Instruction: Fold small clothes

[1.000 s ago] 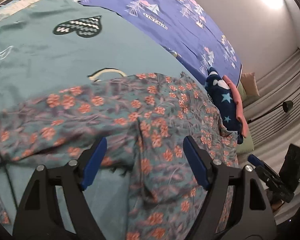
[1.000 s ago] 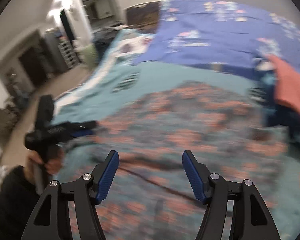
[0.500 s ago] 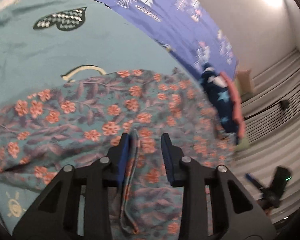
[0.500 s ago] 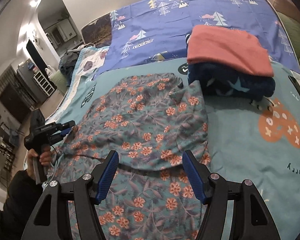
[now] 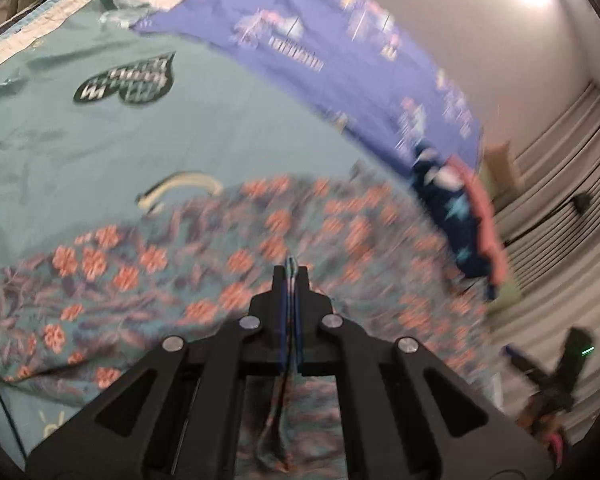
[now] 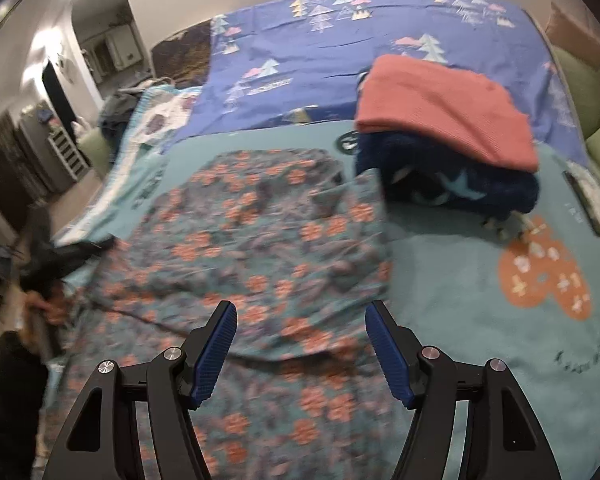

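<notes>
Left tongs point(image 5: 291, 276) clamp a fold of the floral garment point(image 6: 260, 240) on the bed point(image 6: 460, 280); right tongs point(image 6: 301, 354) hover apart above it.

**Blur, crops and covered cloth**

The left wrist view is motion-smeared: the prints on the blue sheet point(image 5: 340, 52) are unreadable, and the right gripper point(image 5: 548, 380) at the far right is a dark streak, its finger position unclear. The floral garment point(image 6: 260, 232) runs off the near edge in both views. The pink folded cloth point(image 6: 448, 112) covers most of the navy star garment point(image 6: 452, 184) beneath it.
</notes>
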